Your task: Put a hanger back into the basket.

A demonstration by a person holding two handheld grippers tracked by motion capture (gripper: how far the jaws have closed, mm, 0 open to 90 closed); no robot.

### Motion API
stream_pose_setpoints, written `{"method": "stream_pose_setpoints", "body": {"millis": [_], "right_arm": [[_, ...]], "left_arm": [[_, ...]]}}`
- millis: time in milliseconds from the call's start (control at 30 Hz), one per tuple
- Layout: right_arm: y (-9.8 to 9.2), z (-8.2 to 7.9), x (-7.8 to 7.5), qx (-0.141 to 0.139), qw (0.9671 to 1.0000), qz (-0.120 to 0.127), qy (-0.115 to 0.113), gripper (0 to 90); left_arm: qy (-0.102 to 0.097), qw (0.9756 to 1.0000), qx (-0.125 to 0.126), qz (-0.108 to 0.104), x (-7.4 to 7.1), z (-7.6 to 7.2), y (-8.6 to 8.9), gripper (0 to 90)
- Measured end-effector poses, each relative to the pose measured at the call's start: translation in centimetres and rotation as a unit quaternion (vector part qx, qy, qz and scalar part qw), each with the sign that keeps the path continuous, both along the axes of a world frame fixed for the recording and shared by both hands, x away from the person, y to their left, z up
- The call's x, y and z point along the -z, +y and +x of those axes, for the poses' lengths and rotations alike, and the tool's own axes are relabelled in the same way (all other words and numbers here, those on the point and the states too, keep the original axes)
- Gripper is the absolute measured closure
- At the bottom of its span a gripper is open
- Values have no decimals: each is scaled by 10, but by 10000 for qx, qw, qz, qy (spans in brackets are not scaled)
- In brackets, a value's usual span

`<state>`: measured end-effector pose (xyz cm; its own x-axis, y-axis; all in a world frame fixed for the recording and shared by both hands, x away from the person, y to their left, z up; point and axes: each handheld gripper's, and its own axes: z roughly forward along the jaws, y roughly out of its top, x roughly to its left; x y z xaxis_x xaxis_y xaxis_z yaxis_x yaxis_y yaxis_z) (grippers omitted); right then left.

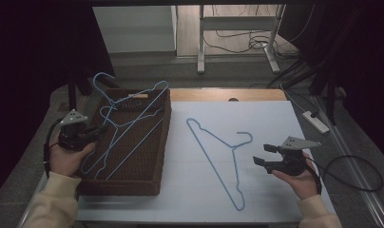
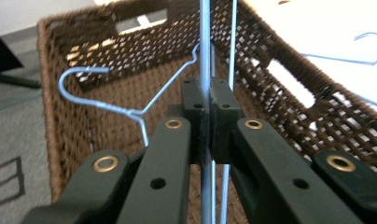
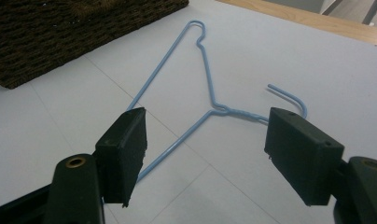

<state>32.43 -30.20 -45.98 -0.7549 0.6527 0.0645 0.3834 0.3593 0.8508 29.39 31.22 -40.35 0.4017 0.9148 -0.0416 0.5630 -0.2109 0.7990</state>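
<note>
While the left gripper clamps its jaws tight on the thin wire of a blue hanger, that hanger lies slanted in the brown woven basket at the left of the table, its hook up by the basket's far rim. In the left gripper view the wire runs straight between the two closed pads, and a second blue hanger shows with its hook curled against the basket's inner wall. A third hanger lies flat on the white table surface, well clear of the basket, its hook turned toward the right gripper. That gripper is held just above the table near the hook with its jaws standing wide apart and nothing between them; in the right gripper view the hanger's neck and hook lie just beyond the pads. Past the table's far edge, cables trail across the floor.
</note>
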Motion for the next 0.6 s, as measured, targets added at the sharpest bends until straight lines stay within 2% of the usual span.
{"method": "stream_pose_setpoints", "body": {"millis": [67,433,600], "right_arm": [[0,0,0,-5,10000,2,-1,302],[0,0,1,-5,10000,-5,2,301],[0,0,0,-4,10000,-12,3,300]], "left_arm": [[84,9999,-96,31,6,0,2,868],[333,9994,-45,51,22,4,-1,868],[546,9985,-40,82,32,8,-4,868]]}}
